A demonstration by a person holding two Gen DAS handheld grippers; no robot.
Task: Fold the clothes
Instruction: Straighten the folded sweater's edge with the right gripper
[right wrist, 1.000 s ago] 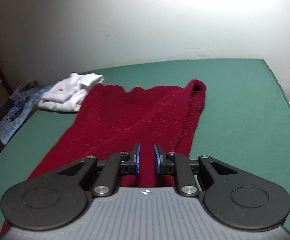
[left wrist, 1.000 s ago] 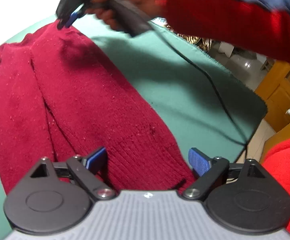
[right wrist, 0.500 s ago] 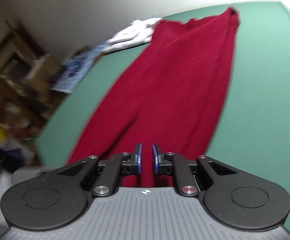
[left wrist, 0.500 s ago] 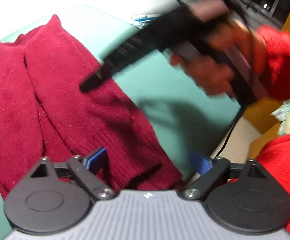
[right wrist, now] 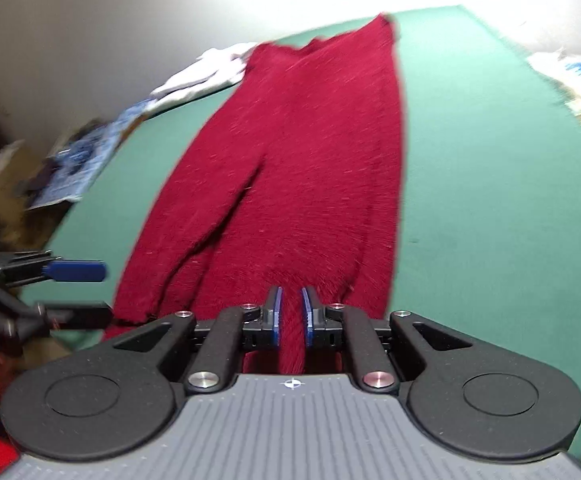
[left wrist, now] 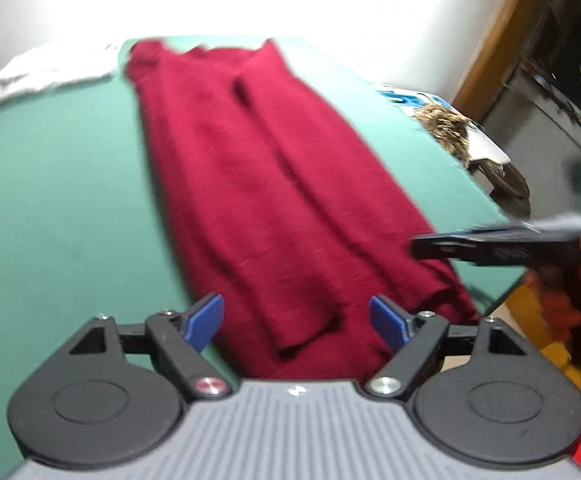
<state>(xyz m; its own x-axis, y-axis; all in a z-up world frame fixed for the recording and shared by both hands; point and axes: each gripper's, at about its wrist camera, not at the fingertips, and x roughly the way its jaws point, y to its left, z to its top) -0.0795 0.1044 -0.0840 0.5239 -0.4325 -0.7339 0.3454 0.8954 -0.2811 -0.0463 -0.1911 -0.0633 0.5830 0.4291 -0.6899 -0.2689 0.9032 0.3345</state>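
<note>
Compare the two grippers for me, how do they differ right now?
The left gripper is wide open; the right gripper is nearly shut. The left's fingers straddle the red sweater's hem without pinching it; the right's seem to pinch a fold of hem. Both have blue pads and sit at the sweater's near end.

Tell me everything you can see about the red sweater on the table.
The sweater is dark red knit, soft-looking. It lies flat and lengthwise on the green table, narrowed, with a sleeve folded over its body. Its far end lies next to a white cloth; whether they touch is unclear. The near hem seems to reach the table's edge. The right tongs are nearly shut with red fabric between them; the open left tongs hover over the hem.
</note>
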